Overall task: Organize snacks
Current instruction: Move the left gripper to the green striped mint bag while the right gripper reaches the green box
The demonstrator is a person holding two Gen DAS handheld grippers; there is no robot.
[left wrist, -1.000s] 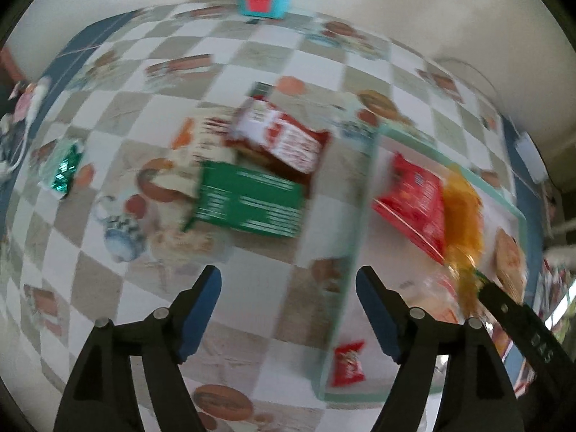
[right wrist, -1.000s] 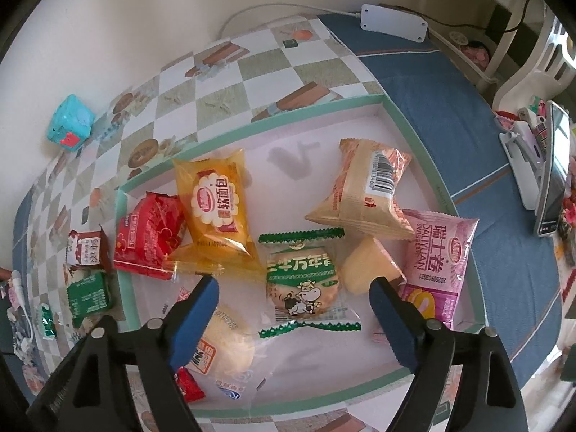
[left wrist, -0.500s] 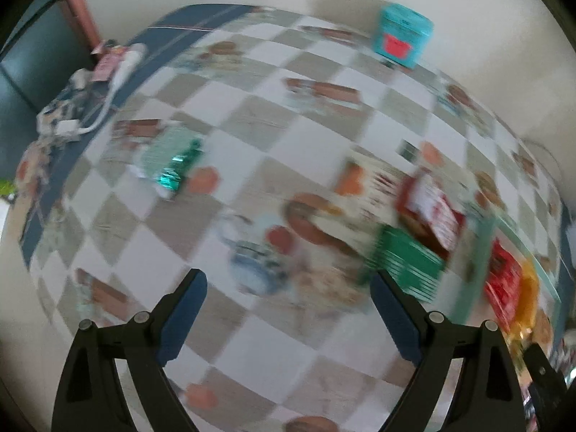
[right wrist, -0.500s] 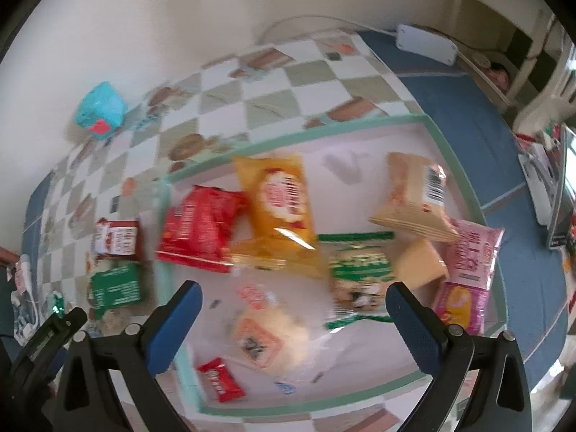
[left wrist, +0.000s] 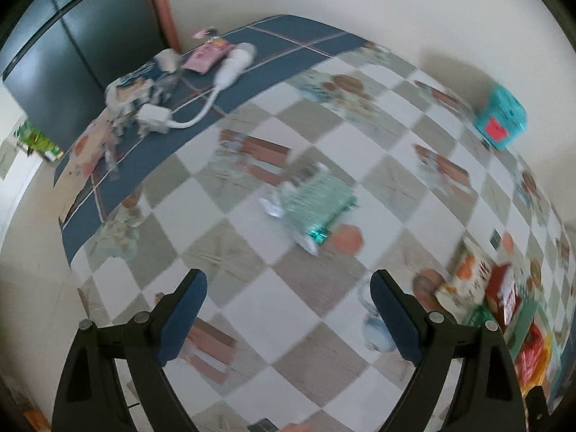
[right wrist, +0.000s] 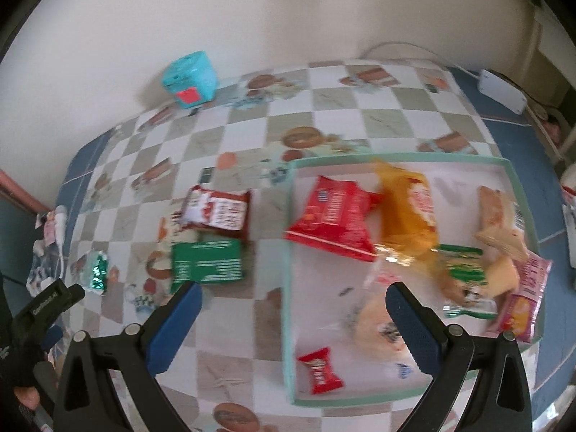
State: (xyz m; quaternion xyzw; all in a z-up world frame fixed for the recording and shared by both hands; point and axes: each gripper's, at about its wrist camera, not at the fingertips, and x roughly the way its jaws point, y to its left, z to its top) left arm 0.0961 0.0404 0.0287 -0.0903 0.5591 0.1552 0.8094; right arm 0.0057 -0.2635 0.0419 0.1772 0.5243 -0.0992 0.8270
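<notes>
Snacks (right wrist: 333, 228) litter a checkered tablecloth (left wrist: 288, 295) by the wall; both tongs spread.

Your tabletop (right wrist: 324, 108) wears a checkered cloth with blue borders. On it you have a mint-rimmed tray (right wrist: 288, 288), a teal box (right wrist: 190, 81) by the wall, a dark red packet (right wrist: 217, 212) touching a green packet (right wrist: 207, 261), a small green foil snack (left wrist: 316, 201) apart to the left, and a white charger with cable (left wrist: 154, 117) on the far blue border.

Cream wall (right wrist: 273, 18); checkered tablecloth (left wrist: 295, 298); dark cabinet (left wrist: 72, 54); pink pipe (left wrist: 160, 0).
</notes>
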